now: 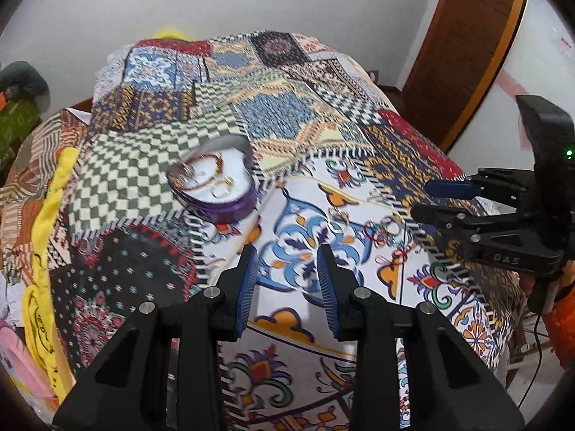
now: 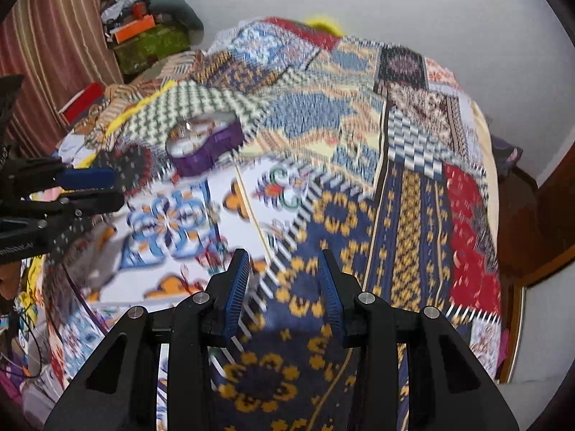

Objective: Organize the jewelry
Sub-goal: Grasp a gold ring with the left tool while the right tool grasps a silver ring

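A purple heart-shaped jewelry box (image 1: 219, 183) with a white lining sits open on the patterned bedspread and holds a red bead bracelet and gold rings. It also shows, blurred, in the right wrist view (image 2: 205, 143). Loose jewelry lies on the cloth to its right: a gold piece (image 1: 339, 217) and a beaded bracelet (image 1: 384, 231). My left gripper (image 1: 287, 251) is open and empty, above the cloth in front of the box. My right gripper (image 2: 284, 258) is open and empty over the blue and yellow patch; it shows in the left wrist view (image 1: 424, 197) near the bracelet.
The patchwork bedspread (image 1: 287, 107) covers the whole bed. Yellow cloth (image 1: 46, 251) and clutter lie along the left edge. A wooden door (image 1: 467, 36) stands at the right. Boxes and bags (image 2: 143, 36) are piled at the far left corner.
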### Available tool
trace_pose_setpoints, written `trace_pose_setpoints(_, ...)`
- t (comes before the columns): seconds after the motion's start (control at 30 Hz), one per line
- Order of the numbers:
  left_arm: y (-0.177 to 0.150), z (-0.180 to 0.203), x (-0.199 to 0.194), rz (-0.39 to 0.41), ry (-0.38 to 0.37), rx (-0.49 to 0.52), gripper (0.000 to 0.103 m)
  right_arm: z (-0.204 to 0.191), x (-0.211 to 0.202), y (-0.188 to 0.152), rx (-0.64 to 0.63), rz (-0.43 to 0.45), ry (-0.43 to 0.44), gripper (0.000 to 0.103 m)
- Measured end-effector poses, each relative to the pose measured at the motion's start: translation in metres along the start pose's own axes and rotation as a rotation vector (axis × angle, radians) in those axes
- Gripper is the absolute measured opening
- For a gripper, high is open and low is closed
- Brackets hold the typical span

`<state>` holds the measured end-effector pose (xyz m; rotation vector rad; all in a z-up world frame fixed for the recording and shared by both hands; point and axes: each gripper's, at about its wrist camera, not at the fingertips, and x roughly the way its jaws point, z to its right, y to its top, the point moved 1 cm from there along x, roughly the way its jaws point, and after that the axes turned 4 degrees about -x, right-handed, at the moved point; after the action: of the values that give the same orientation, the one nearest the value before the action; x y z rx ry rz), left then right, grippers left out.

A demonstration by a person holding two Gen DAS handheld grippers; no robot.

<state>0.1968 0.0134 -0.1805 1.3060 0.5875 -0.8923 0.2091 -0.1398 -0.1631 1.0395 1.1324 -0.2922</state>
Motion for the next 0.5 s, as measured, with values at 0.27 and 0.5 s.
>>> trace_pose_setpoints(0.27,-0.007,0.013,0.020,-0.062,-0.036,0.023,0.033,-0.018,0.006,-0.011,-0.045,-0.021,0.022,0.036)
trace_pose_setpoints(0.5,-0.002,0.026,0.027,-0.037,-0.045,0.070,0.033,-0.025,0.013,-0.004,-0.066,-0.006,0.053,0.036)
